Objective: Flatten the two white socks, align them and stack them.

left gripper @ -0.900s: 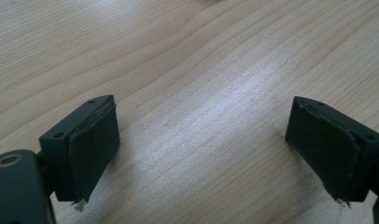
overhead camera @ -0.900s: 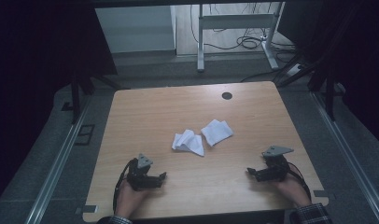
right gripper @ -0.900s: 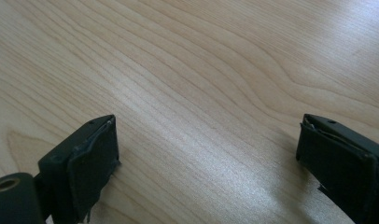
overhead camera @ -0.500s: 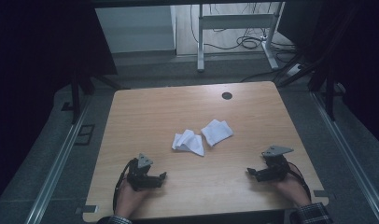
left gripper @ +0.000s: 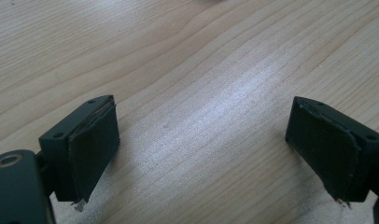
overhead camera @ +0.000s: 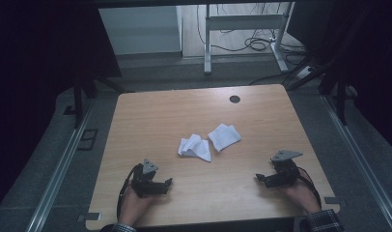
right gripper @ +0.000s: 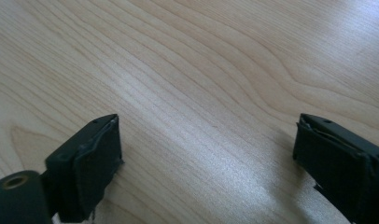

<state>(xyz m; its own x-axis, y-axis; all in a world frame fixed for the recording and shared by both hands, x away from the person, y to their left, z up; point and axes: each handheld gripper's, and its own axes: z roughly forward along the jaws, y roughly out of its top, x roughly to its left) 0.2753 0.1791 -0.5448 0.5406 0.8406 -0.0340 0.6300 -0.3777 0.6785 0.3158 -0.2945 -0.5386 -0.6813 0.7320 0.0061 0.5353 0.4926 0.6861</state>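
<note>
I had both tools parked at the near edge of the surface (overhead camera: 136, 116), nothing gripped. Left tool (overhead camera: 169, 182) was released, jaws wide apart over bare wood in its own view (left gripper: 201, 154). Right tool (overhead camera: 258, 178) was released too, jaws spread, nothing between them (right gripper: 206, 163).

Two white cloths lay mid-surface, well ahead of both tools. The crumpled cloth (overhead camera: 194, 147) sat just left of centre; the folded cloth (overhead camera: 224, 137) sat just beside it to the right, slightly farther away, edges near or touching, can't tell which. The crumpled one ran long roughly left-right; the folded one was angled.

My read: left tool was nearer the crumpled cloth, forward and to its right; right tool would reach forward-left for the folded one.

Versus the earlier frames: no change, tools and cloths in the same spots.
</note>
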